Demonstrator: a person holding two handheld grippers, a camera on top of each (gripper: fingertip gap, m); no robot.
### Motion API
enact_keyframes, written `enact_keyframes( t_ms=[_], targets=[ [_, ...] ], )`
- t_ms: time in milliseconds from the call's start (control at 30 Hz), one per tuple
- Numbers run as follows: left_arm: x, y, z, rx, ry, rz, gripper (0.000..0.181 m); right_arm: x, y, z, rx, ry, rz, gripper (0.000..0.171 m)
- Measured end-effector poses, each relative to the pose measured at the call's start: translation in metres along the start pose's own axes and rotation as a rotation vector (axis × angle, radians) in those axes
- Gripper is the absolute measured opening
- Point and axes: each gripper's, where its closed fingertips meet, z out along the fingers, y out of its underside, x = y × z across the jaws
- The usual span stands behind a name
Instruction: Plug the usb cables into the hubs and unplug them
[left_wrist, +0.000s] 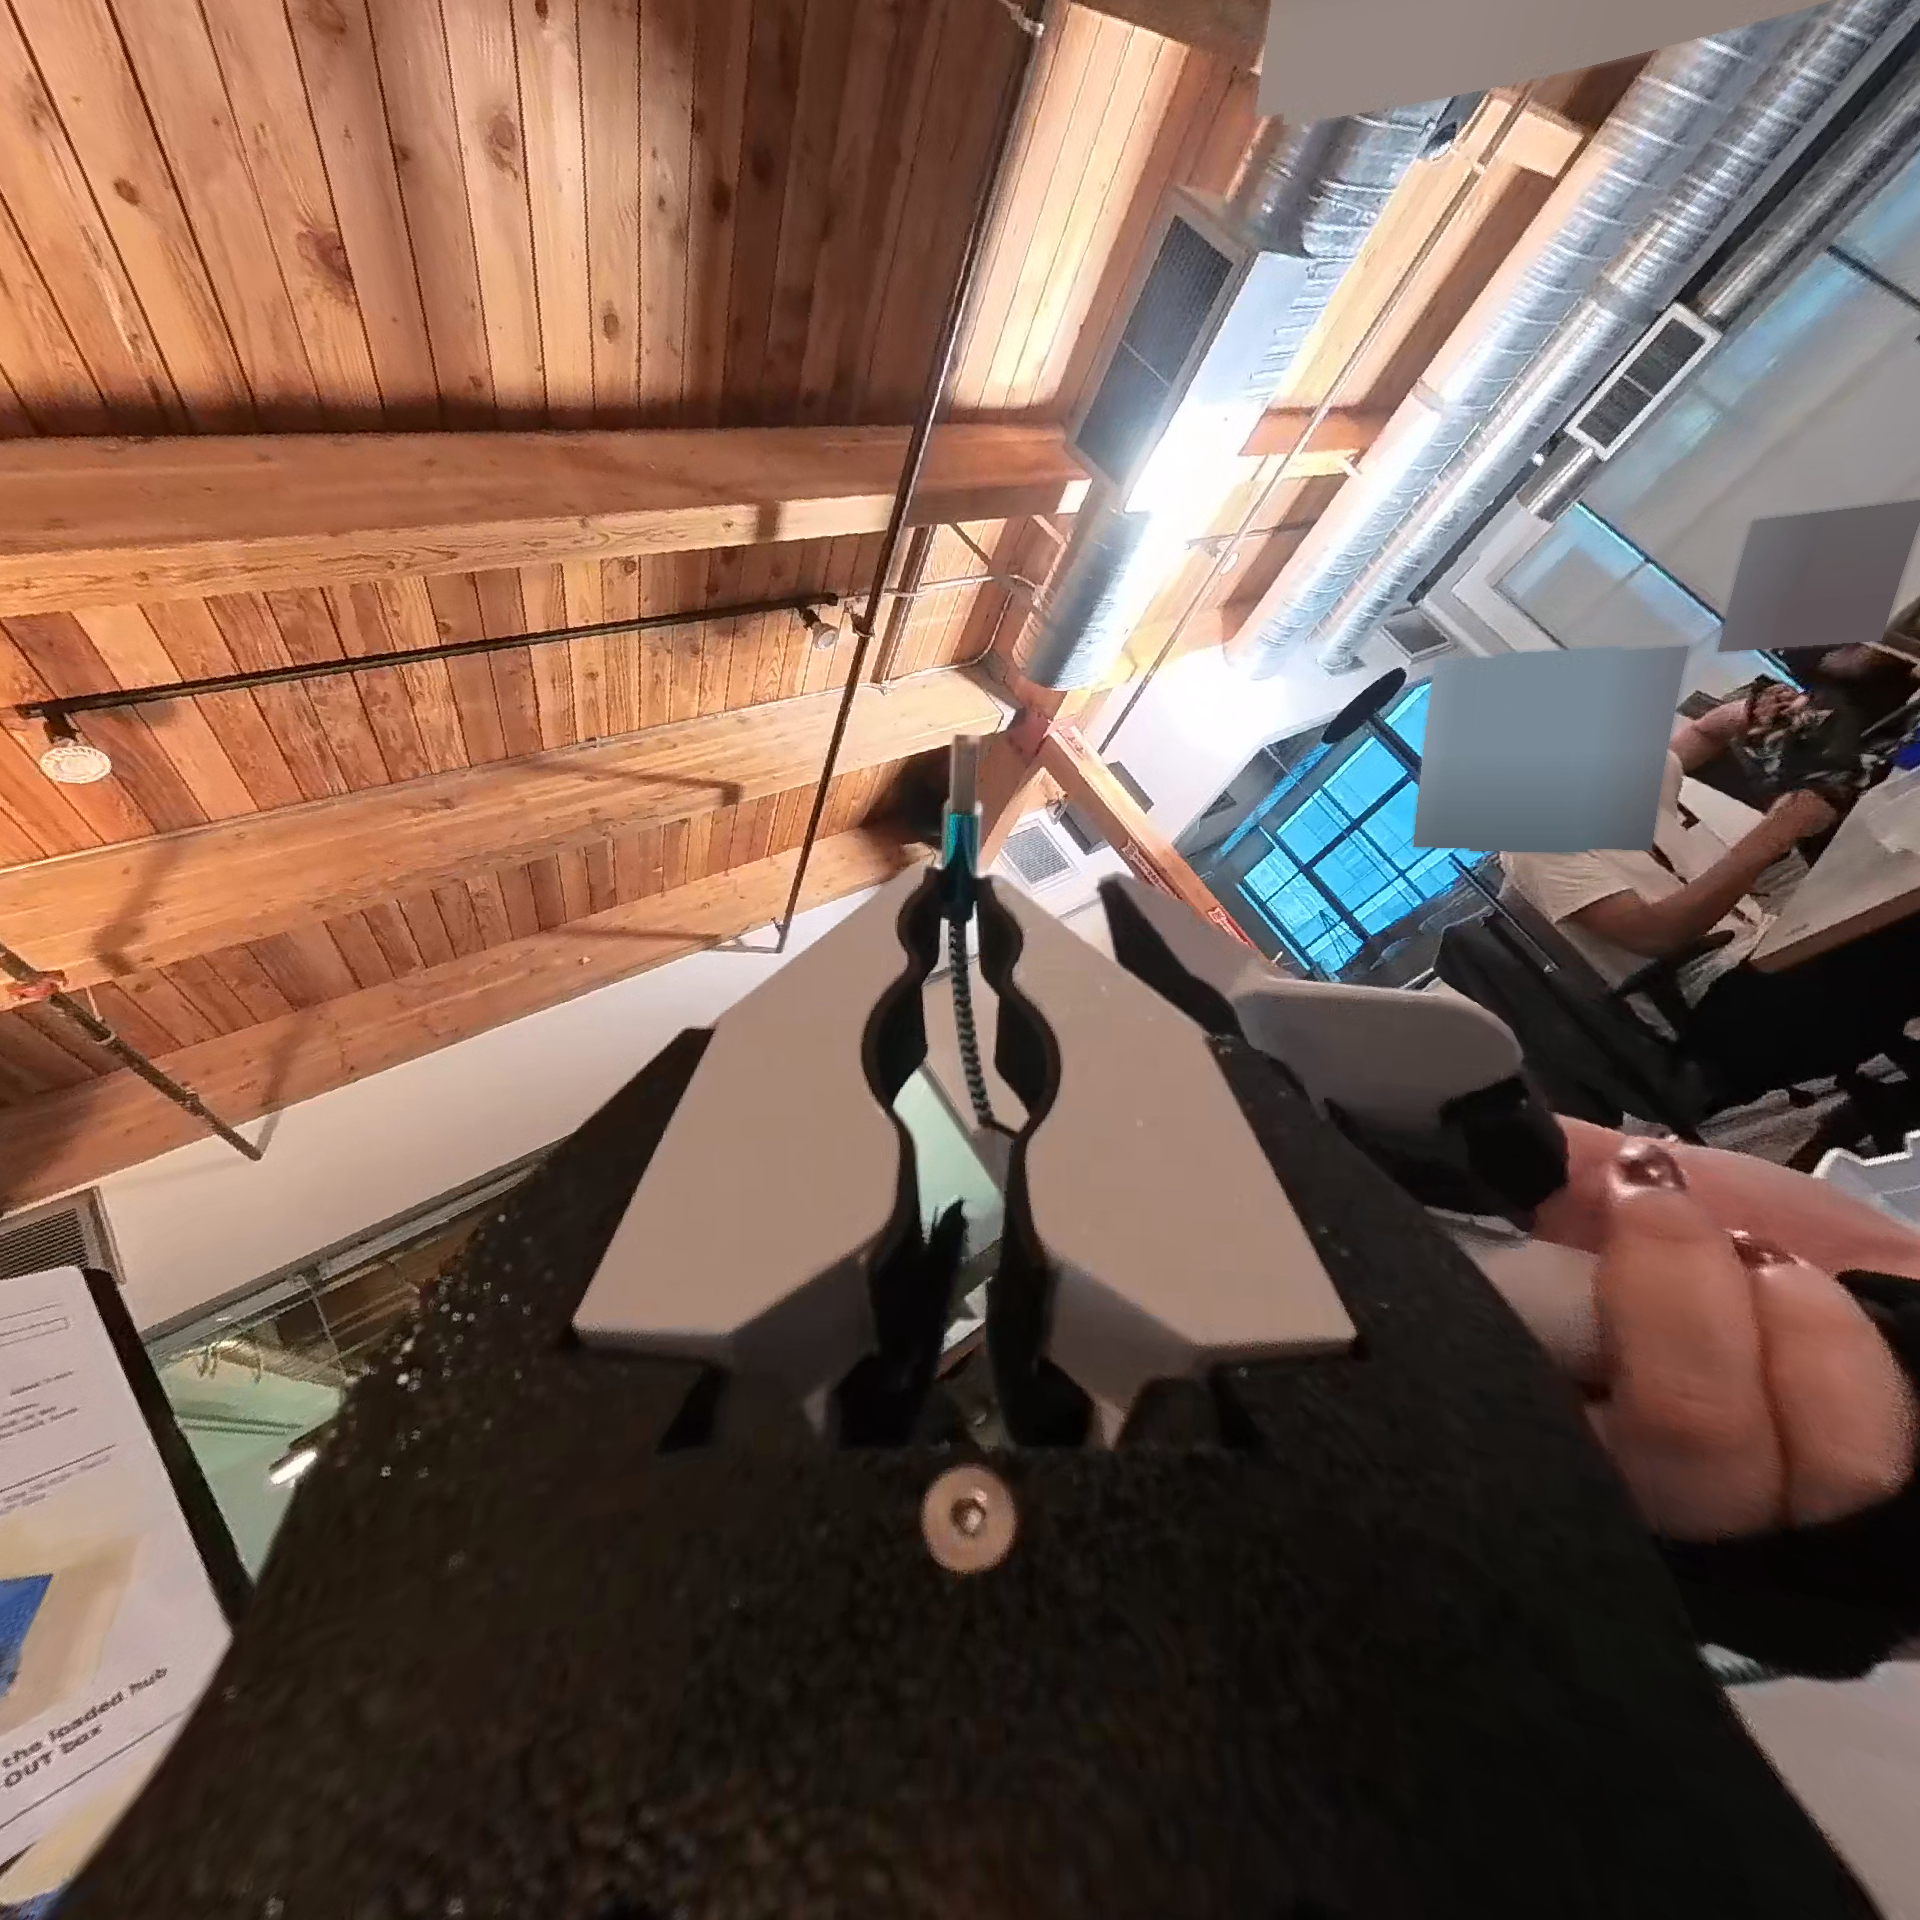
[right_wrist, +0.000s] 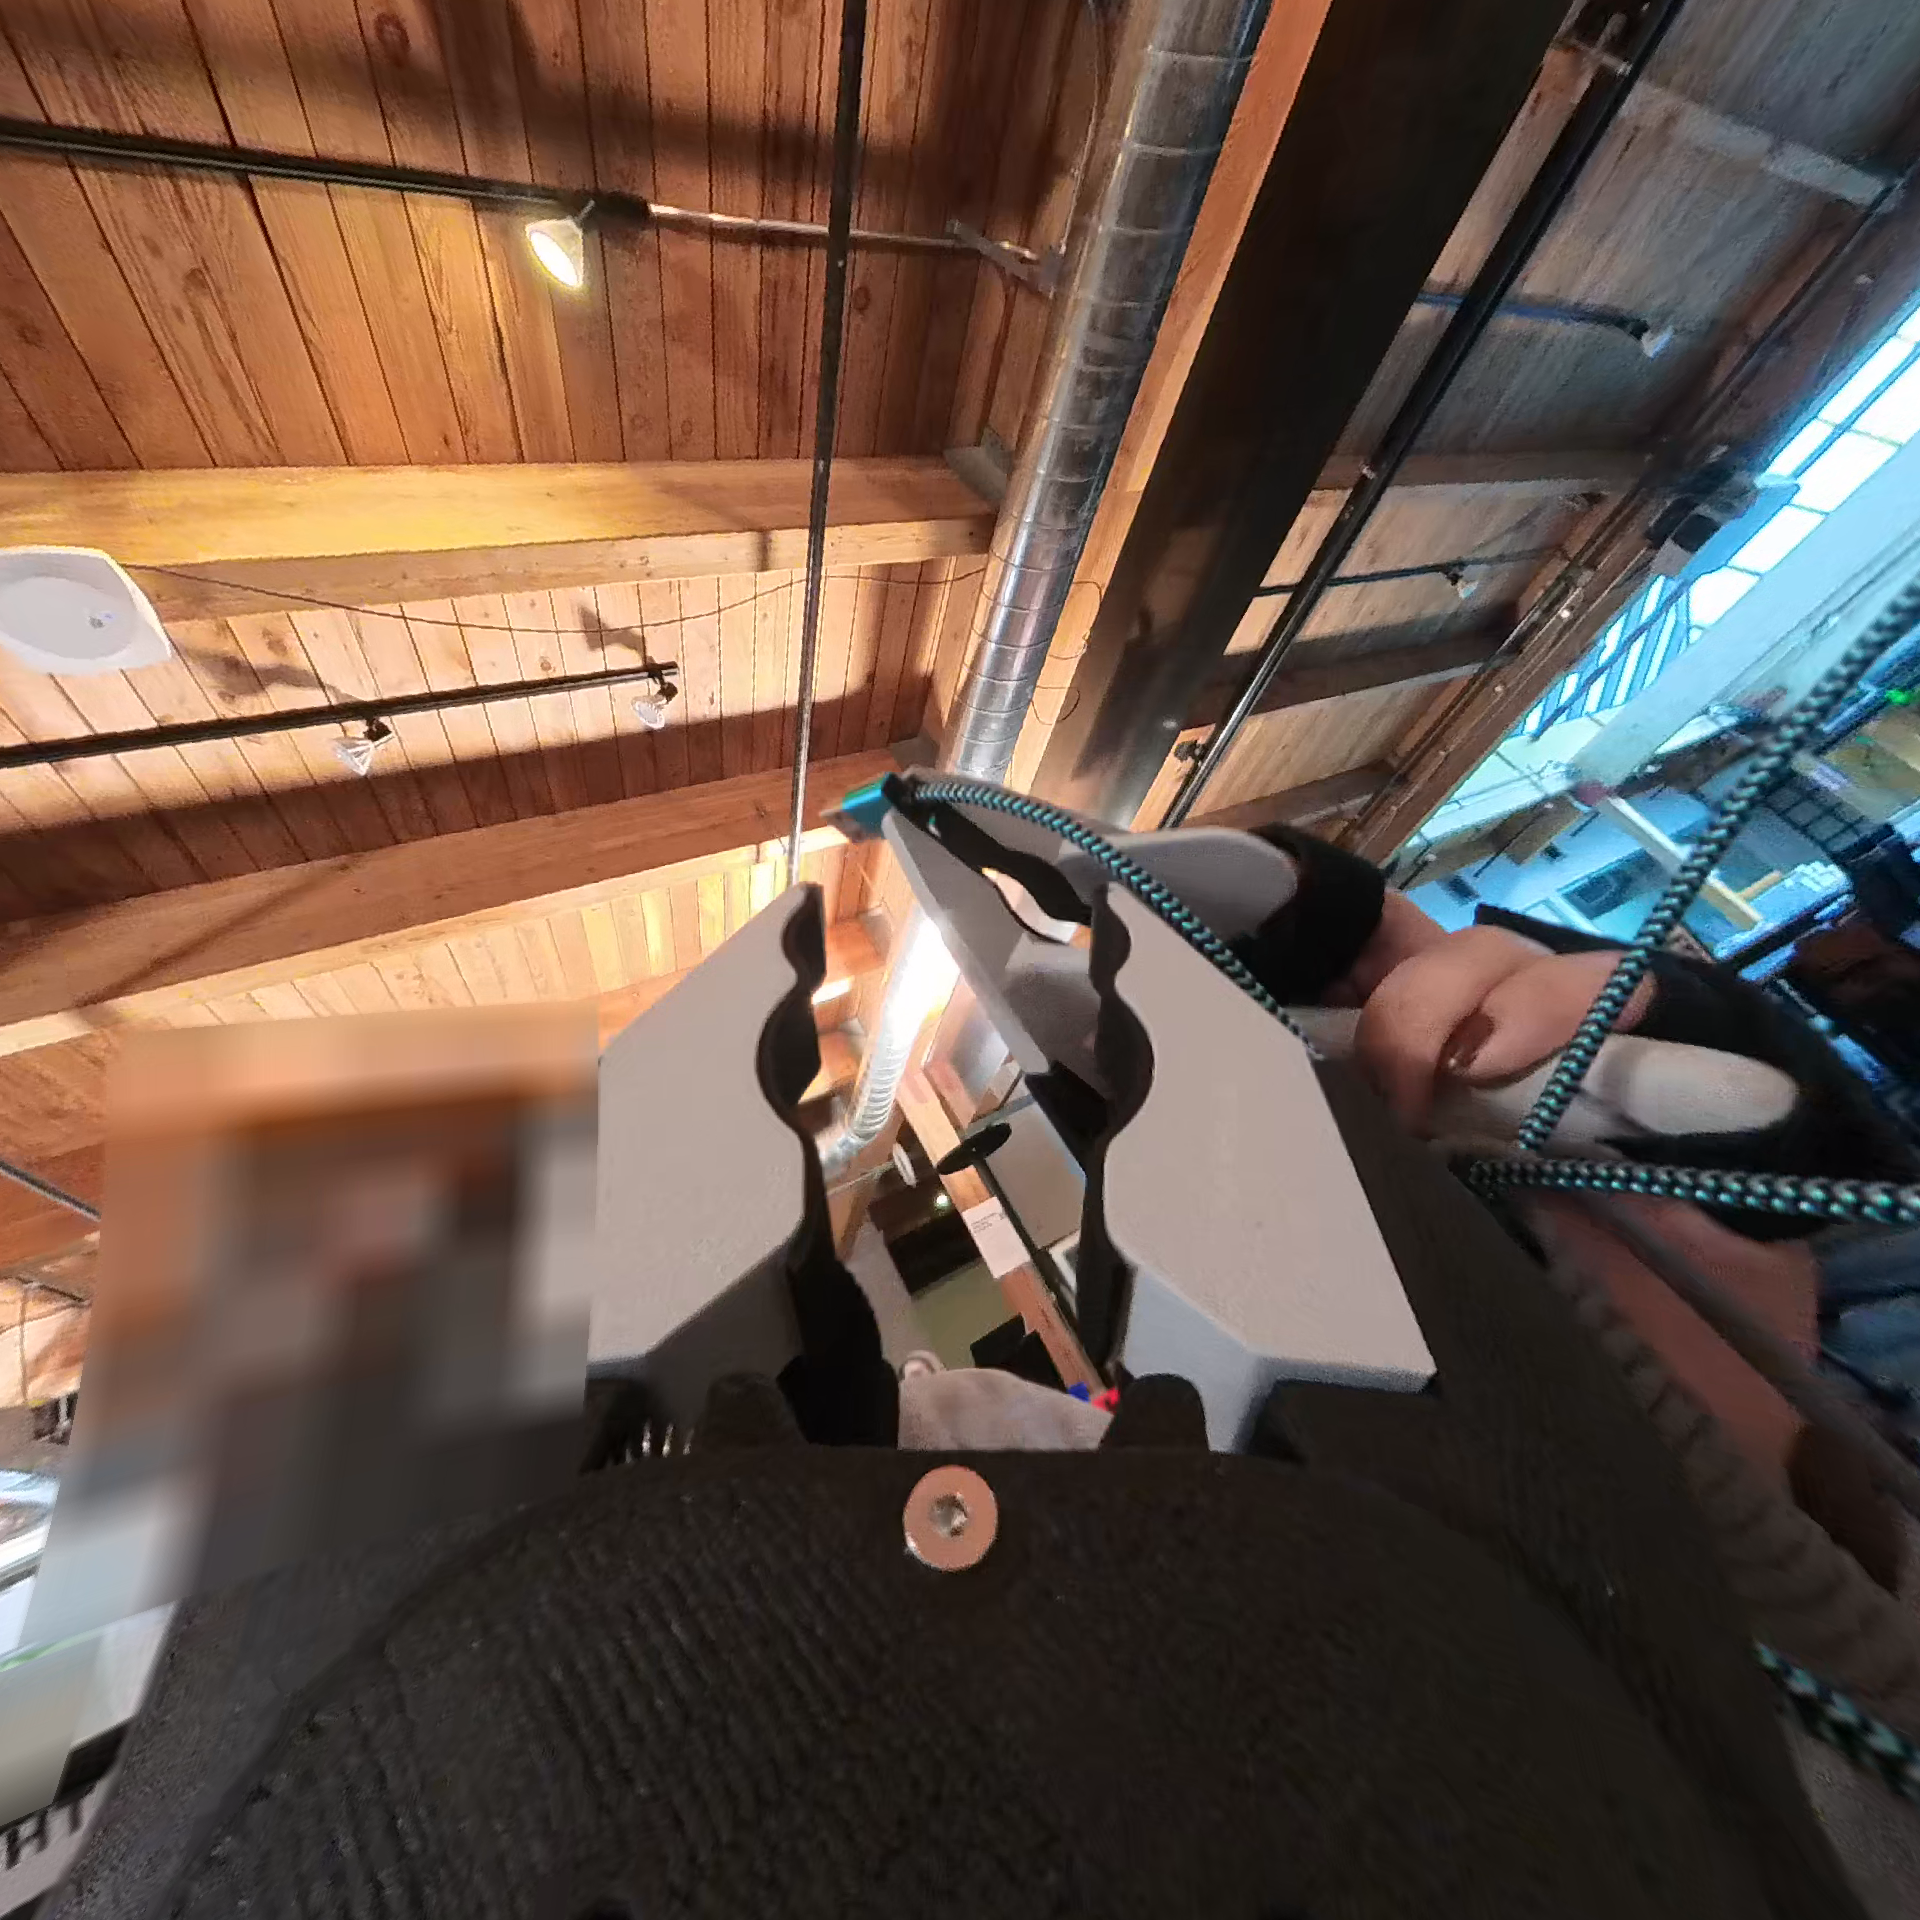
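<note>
The light, limp braided USB cable (left_wrist: 964, 1013) is pinched in the closed left claw (left_wrist: 961, 894) just behind its stiff teal plug (left_wrist: 958, 821), the best hold, while the right claw (right_wrist: 961, 914) is held open and empty.

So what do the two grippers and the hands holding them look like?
Both the left gripper and the right gripper have light grey angular jaws with wavy black inner edges, on a rough black body with a silver screw. The person's hand wears a black fingerless glove.
</note>
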Motion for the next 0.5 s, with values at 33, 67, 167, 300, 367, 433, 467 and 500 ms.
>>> enact_keyframes(
  t_ms=[33, 67, 167, 300, 367, 433, 467, 500],
  targets=[
    [0.000, 0.000, 0.000, 0.001, 0.013, -0.004, 0.004, -0.001, 0.000, 0.000, 0.000, -0.006, 0.003, 0.050],
    [0.003, 0.000, 0.001, 0.000, 0.044, -0.017, 0.004, 0.000, -0.001, 0.000, 0.007, -0.003, 0.004, 0.051],
    [0.007, 0.004, 0.000, -0.005, 0.085, -0.040, 0.004, -0.001, -0.013, -0.004, 0.095, 0.016, -0.024, 0.050],
    [0.014, 0.008, -0.003, -0.007, 0.114, -0.078, 0.004, -0.005, -0.030, -0.012, 0.249, 0.018, -0.098, 0.038],
    [0.017, 0.011, -0.007, -0.004, 0.122, -0.105, 0.004, -0.007, -0.033, -0.014, 0.279, 0.034, -0.153, 0.032],
    [0.019, 0.014, -0.011, -0.003, 0.124, -0.148, 0.004, -0.011, -0.035, -0.016, 0.293, 0.040, -0.198, 0.029],
    [0.020, 0.017, -0.013, -0.010, 0.121, -0.162, 0.004, -0.011, -0.037, -0.018, 0.301, 0.060, -0.231, 0.025],
    [0.021, 0.021, -0.015, -0.017, 0.116, -0.175, 0.004, -0.011, -0.039, -0.020, 0.309, 0.091, -0.267, 0.020]
  ],
)
